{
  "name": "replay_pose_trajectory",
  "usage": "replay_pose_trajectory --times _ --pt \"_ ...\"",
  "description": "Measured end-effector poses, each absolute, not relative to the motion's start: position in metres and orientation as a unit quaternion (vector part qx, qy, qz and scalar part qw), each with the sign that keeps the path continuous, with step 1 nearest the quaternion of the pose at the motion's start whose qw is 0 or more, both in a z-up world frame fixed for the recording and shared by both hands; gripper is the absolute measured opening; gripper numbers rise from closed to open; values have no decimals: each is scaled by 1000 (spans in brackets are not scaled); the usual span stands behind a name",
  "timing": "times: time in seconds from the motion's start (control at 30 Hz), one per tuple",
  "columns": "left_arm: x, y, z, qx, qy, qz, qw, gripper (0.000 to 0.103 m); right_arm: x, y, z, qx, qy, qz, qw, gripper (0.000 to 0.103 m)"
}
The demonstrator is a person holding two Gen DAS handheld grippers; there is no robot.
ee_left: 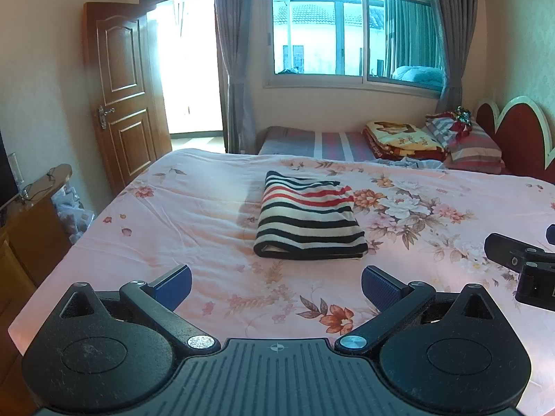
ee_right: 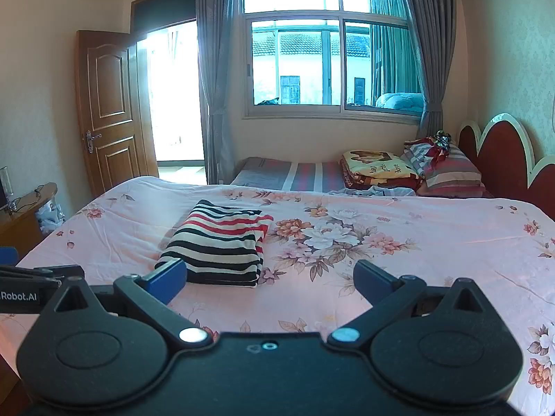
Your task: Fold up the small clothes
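Note:
A striped garment (ee_left: 308, 223), black, white and red, lies folded into a compact rectangle on the pink floral bedsheet (ee_left: 173, 215). My left gripper (ee_left: 276, 286) hovers just in front of it, open, with nothing between its blue pads (ee_left: 380, 289). In the right wrist view the same folded garment (ee_right: 218, 246) sits ahead and to the left. My right gripper (ee_right: 270, 277) is open and empty, its left pad (ee_right: 166, 277) near the garment's front corner. The right gripper's body (ee_left: 520, 263) shows at the left view's right edge, and the left gripper's body (ee_right: 31, 284) at the right view's left edge.
A second, striped bed (ee_left: 319, 144) with a folded blanket (ee_left: 402, 138) and pillows (ee_left: 475, 145) lies beyond. A red headboard (ee_left: 517, 135) stands at right. A wooden door (ee_left: 121, 104) and cabinet (ee_left: 31, 215) are at left, and a curtained window (ee_left: 347, 38) at the back.

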State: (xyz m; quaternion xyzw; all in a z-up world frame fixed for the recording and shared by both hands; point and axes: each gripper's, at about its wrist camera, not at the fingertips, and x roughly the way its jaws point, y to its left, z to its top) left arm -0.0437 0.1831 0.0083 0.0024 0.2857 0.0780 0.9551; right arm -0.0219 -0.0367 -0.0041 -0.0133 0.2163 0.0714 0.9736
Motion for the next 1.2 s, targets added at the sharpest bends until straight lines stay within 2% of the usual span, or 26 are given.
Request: replay_pose_trajectory --times 1.2 --pt "-39 187 3 5 292 84 953 103 -16 -28 -13 -16 230 76 970 102"
